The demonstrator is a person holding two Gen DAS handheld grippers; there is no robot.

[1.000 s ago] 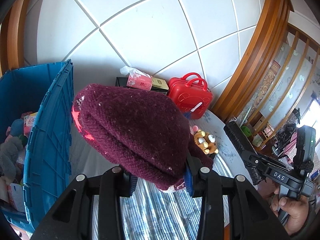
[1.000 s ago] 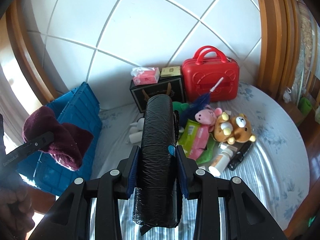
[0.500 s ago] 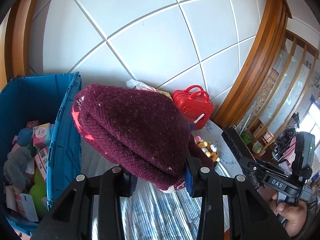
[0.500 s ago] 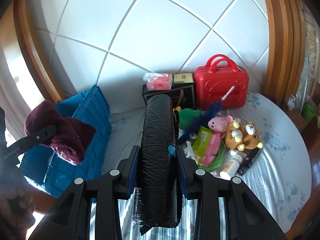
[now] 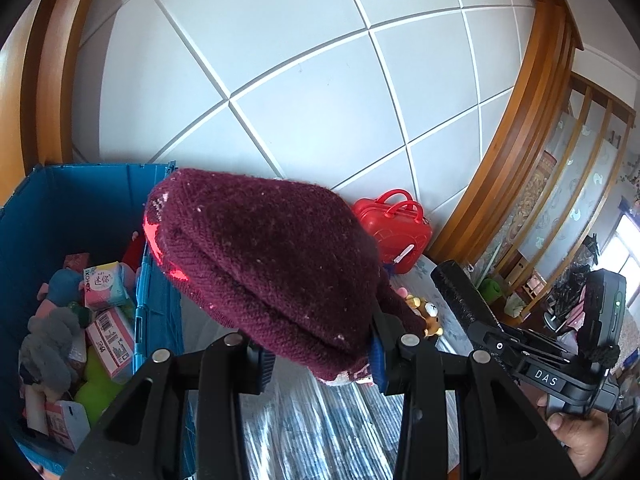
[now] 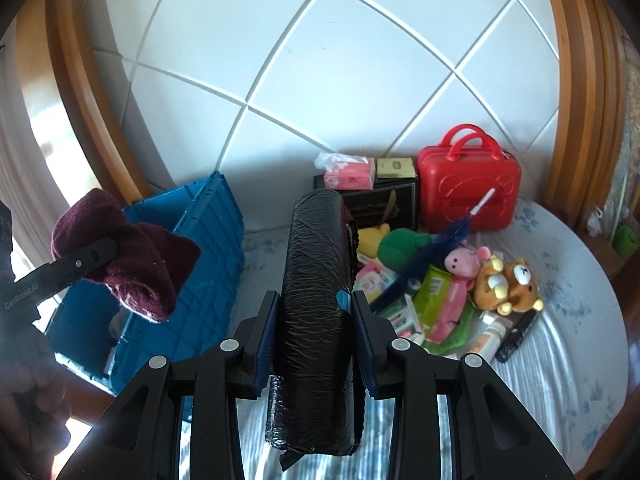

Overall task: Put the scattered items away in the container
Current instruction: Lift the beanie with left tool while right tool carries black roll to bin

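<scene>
Both grippers clamped: L point(image 5: 320, 364) hat point(image 5: 264, 256), R point(image 6: 312, 340) roll point(image 6: 316, 304).

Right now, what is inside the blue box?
The blue box holds tissue packs, a grey soft toy and something lime green. Its right part is hidden behind the knitted hat.

Floral bed sheet point(image 6: 560, 264) carries blue crate point(image 6: 200, 240), red case point(image 6: 468, 184), toys point(image 6: 508, 284).

Looking forward and down from each wrist, left nearest the open blue plastic crate point(image 5: 158, 316), both sharing it point(image 6: 208, 240).
</scene>
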